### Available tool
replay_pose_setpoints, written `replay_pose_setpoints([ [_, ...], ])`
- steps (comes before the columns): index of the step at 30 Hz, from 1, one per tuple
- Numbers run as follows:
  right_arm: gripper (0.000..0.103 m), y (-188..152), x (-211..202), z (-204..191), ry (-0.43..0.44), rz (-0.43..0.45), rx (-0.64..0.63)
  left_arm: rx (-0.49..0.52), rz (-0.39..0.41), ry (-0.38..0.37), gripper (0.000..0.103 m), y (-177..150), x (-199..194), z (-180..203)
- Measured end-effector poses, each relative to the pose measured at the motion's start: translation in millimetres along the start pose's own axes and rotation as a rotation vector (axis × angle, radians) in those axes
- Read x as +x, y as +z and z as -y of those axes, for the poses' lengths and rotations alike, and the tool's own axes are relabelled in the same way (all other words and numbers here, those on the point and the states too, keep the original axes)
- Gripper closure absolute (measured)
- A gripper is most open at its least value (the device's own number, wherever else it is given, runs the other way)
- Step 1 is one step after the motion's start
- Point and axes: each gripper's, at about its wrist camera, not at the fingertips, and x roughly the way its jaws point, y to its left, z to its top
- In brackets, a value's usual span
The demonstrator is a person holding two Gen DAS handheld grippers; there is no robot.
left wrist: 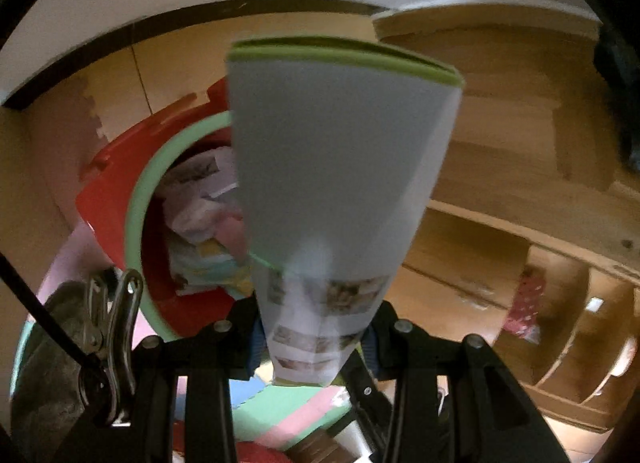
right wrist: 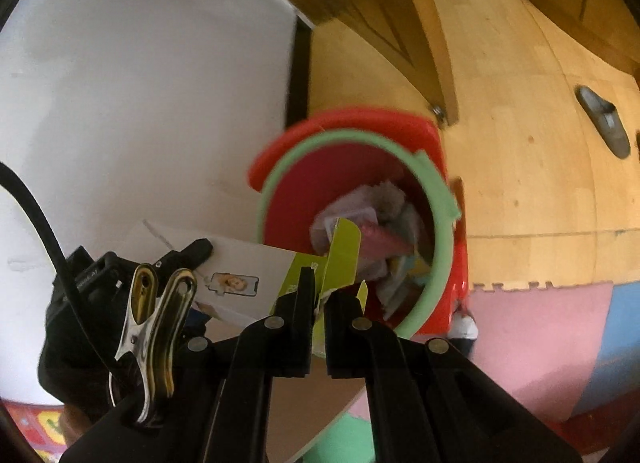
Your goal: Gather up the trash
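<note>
My left gripper [left wrist: 316, 347] is shut on a flattened white box with a green edge [left wrist: 340, 167], held up just right of the bin mouth. The red bin with a green rim [left wrist: 140, 199] holds crumpled paper and wrappers [left wrist: 204, 223]. In the right wrist view my right gripper [right wrist: 318, 295] is shut on a lime-green piece of card [right wrist: 340, 259], held at the near rim of the same bin [right wrist: 440, 247], over the trash inside [right wrist: 372, 231]. The white box [right wrist: 240, 271] and the left gripper show at the left there.
A wooden shelf unit [left wrist: 520, 191] stands to the right of the bin. A white wall [right wrist: 140, 103] is behind it. Pink, green and blue foam floor mats [right wrist: 540, 323] lie below. A grey slipper [right wrist: 604, 123] lies on the wood floor.
</note>
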Motion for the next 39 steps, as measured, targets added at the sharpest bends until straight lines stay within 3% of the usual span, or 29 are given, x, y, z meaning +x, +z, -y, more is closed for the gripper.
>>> replay_pose_setpoints([
  [4, 0.098, 7, 21, -2, -0.085, -0.03, -0.06, -0.017, -0.045, 0.028, 0.063, 9, 25, -5],
  [8, 0.095, 12, 32, 3, -0.171, -0.026, -0.096, 0.028, -0.123, 0.093, 0.063, 15, 45, 4],
  [11, 0.092, 15, 39, 13, -0.209, -0.038, -0.068, 0.083, -0.119, 0.135, 0.06, 13, 43, 12],
  [13, 0.089, 13, 41, 22, -0.176, -0.035, -0.022, 0.075, -0.117, 0.138, 0.057, 13, 44, 13],
  [15, 0.079, 12, 42, 27, -0.176, -0.021, 0.003, 0.04, -0.124, 0.13, 0.057, 12, 46, 8],
  [19, 0.077, 7, 42, 25, -0.203, 0.001, -0.025, -0.002, -0.148, 0.131, 0.056, 11, 51, -4],
  [22, 0.069, 7, 42, 27, -0.205, 0.002, -0.027, -0.002, -0.143, 0.122, 0.043, 10, 50, -3],
  [25, 0.056, 10, 40, 28, -0.199, -0.008, -0.011, 0.003, -0.142, 0.116, 0.032, 11, 51, -5],
  [26, 0.048, 11, 40, 27, -0.2, -0.008, -0.014, 0.001, -0.148, 0.104, 0.027, 10, 51, -5],
  [27, 0.038, 12, 39, 26, -0.204, -0.009, -0.023, -0.002, -0.155, 0.09, 0.026, 8, 52, -8],
  [29, 0.033, 13, 38, 24, -0.211, -0.01, -0.036, -0.001, -0.172, 0.067, 0.024, 6, 59, -9],
  [39, 0.026, 14, 14, 28, -0.183, -0.005, 0.007, 0.056, -0.171, 0.063, 0.017, -5, 37, 17],
])
